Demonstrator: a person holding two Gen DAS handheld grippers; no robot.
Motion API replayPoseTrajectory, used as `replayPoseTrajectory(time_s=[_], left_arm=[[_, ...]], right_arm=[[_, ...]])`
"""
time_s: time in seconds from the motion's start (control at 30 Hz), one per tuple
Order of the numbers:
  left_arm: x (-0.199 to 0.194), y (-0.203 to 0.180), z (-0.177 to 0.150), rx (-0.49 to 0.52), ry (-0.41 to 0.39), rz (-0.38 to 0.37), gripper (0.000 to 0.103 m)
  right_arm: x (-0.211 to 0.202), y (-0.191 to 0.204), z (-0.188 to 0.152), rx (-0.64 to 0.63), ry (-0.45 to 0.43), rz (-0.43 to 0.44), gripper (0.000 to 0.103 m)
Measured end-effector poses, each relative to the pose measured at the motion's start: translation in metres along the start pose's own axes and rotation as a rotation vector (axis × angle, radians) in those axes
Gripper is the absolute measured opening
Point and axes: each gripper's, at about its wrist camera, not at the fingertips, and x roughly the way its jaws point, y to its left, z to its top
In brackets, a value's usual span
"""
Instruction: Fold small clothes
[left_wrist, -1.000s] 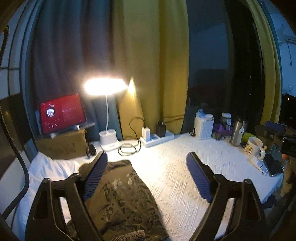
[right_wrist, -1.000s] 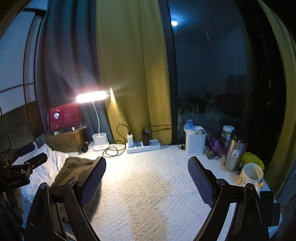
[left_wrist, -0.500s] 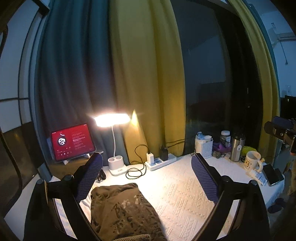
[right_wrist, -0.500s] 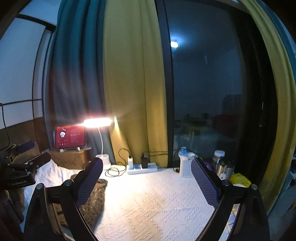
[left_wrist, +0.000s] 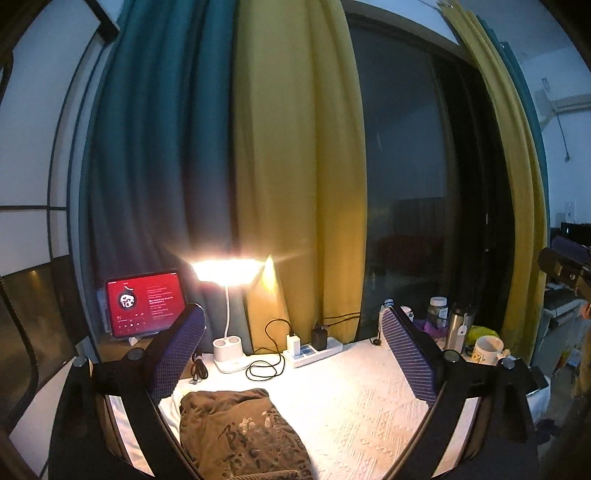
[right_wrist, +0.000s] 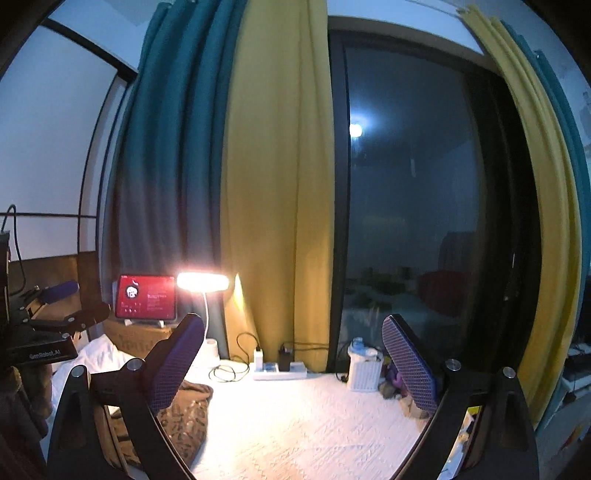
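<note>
Both tools stand wide open with nothing between their pads. Seen from its own camera, the left tool is held level above the desk, which is covered with a white patterned cloth; the right tool hangs level over the same surface. A folded brown garment with pale lettering lies flat at the near left part of the desk, below and just inside the left tool's left finger. Along the far edge stand a lit lamp, a power strip with plugs and a looped black cable, and a red-screened tablet toward the far left corner. A white mug and a steel flask sit near the far right corner.
</note>
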Motion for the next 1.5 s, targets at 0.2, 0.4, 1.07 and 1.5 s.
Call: replayPoseTrajectory(time_s=[0.2, 0.4, 1.07, 1.5], left_arm=[[-0.008, 0.015, -0.002, -0.046, 0.001, -0.013, 0.096], [-0.005, 0.025, -0.012, -0.066, 0.037, 0.013, 0.096], [0.002, 0.031, -0.026, -0.073, 0.068, 0.053, 0.096], [0.008, 0.033, -0.028, -0.064, 0.078, 0.058, 0.096]], right_arm=[[-0.012, 0.003, 0.003, 0.008, -0.022, 0.006, 0.099], [-0.002, 0.006, -0.005, 0.012, 0.027, 0.018, 0.1], [0.03, 0.003, -0.03, 0.022, 0.115, 0.036, 0.1], [0.038, 0.0, -0.036, 0.02, 0.139, 0.033, 0.1]])
